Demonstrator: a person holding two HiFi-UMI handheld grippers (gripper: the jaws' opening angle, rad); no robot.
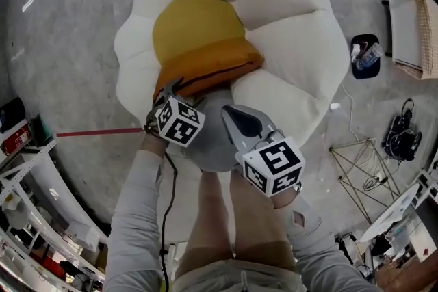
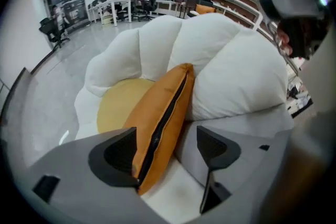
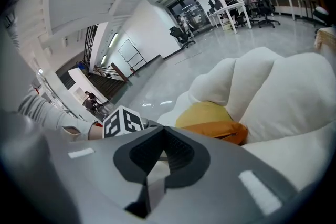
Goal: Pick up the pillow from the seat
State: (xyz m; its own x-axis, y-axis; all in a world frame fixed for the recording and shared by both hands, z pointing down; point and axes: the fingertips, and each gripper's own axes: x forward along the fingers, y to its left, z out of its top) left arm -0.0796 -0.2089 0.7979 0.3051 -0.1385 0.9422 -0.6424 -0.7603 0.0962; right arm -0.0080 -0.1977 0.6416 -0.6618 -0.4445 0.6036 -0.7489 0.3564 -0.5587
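The left gripper has its jaws apart. Between them stands the orange pillow on its edge, with a dark zip line facing the gripper. The pillow lies against the left jaw and is clear of the right one. Just behind it are the yellow cushion and the white seat.

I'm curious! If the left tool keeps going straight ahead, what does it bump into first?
Probably the orange pillow: its zipper edge sits between the open jaws of the left tool, close against one of them. The white seat lies behind it.
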